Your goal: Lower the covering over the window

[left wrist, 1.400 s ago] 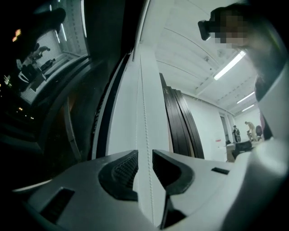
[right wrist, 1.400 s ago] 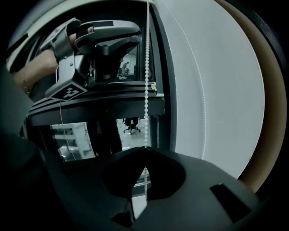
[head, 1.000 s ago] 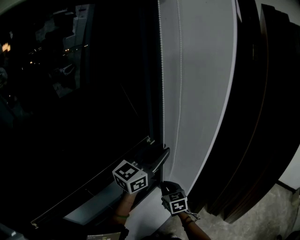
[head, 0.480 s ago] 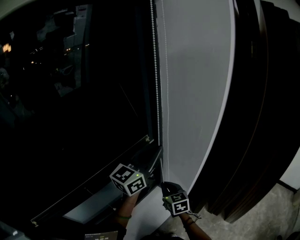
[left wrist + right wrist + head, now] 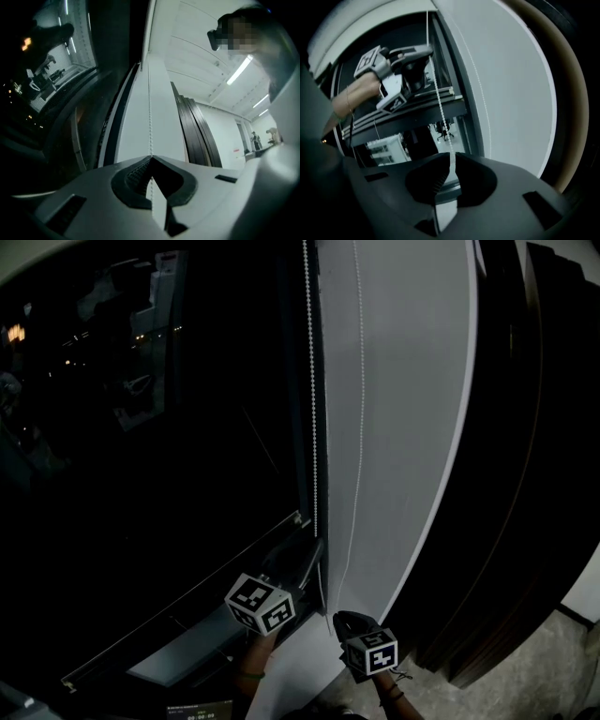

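Plainly, the job is barely begun. The window [image 5: 141, 427] is bare dark glass across everything the head view gives me, and no edge of the covering shows on it anywhere. The covering itself is out of sight; I judge it sits rolled up somewhere above the top of the window frame [image 5: 292, 381]. So all of the lowering is left to do.

What I do have is its bead chain [image 5: 310, 409]: two pale strands hanging just right of the window frame, in front of the white wall [image 5: 412, 381]. The strand nearer the frame runs straight down into my left gripper [image 5: 314, 557], which sits low beside the foot of the frame and is clamped tight on the beads. The farther strand curves down to my right gripper [image 5: 349, 620], lower and farther right of the frame. Its jaws are opening, and the chain runs through the narrow gap between them without being pinched.
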`<state>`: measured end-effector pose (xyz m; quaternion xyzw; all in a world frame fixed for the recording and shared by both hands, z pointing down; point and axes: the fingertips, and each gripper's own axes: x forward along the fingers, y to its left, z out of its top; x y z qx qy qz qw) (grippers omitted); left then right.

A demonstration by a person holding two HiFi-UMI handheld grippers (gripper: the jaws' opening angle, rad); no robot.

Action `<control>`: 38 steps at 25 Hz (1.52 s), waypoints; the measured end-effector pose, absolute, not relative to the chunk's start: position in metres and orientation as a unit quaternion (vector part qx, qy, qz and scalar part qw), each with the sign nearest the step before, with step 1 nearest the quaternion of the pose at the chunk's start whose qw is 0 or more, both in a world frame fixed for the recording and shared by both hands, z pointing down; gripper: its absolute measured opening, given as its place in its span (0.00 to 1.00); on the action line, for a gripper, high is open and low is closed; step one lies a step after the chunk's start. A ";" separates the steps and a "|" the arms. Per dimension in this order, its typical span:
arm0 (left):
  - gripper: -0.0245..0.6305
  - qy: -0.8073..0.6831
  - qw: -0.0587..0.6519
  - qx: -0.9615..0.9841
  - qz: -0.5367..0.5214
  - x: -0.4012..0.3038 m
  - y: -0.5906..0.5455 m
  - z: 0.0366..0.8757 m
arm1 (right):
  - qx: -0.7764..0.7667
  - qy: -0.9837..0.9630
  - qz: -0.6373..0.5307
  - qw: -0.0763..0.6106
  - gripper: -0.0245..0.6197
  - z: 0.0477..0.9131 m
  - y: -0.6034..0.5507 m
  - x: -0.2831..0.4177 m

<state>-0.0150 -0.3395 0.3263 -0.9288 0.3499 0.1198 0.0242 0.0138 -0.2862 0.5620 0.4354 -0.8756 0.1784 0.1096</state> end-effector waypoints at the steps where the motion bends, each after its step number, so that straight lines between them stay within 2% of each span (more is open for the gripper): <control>1: 0.04 0.348 0.021 -0.929 0.122 -0.015 -0.340 0.326 | 0.435 -0.876 0.187 0.090 0.08 0.553 -0.288 0.019; 3: 0.04 0.348 0.015 -0.929 0.128 -0.015 -0.341 0.325 | 0.437 -0.878 0.185 0.055 0.14 0.527 -0.293 0.029; 7: 0.04 0.353 0.018 -0.933 0.070 -0.008 -0.345 0.349 | 0.424 -0.899 0.108 0.001 0.15 0.432 -0.309 0.035; 11: 0.04 0.351 -0.047 -0.935 0.032 -0.004 -0.347 0.412 | 0.398 -0.916 0.007 -0.041 0.15 0.326 -0.320 0.029; 18: 0.04 0.348 -0.110 -0.930 -0.033 0.001 -0.333 0.501 | 0.377 -0.920 -0.099 -0.051 0.21 0.218 -0.338 0.006; 25: 0.04 0.339 -0.169 -0.921 -0.093 0.001 -0.307 0.578 | 0.360 -0.925 -0.106 -0.065 0.22 0.182 -0.346 -0.018; 28: 0.04 0.337 -0.173 -0.920 -0.097 0.001 -0.302 0.584 | 0.375 -0.918 -0.109 -0.066 0.22 0.185 -0.352 -0.021; 29: 0.04 0.335 -0.171 -0.921 -0.096 0.002 -0.301 0.582 | 0.379 -0.916 -0.109 -0.070 0.19 0.187 -0.352 -0.021; 30: 0.04 0.334 -0.171 -0.922 -0.095 0.002 -0.301 0.582 | 0.381 -0.915 -0.107 -0.077 0.09 0.189 -0.351 -0.021; 34: 0.04 0.342 -0.180 -0.919 -0.080 -0.008 -0.302 0.579 | 0.369 -0.918 -0.068 -0.124 0.06 0.190 -0.345 -0.017; 38: 0.04 0.339 -0.174 -0.921 -0.081 -0.012 -0.301 0.578 | 0.373 -0.915 -0.062 -0.141 0.05 0.187 -0.342 -0.015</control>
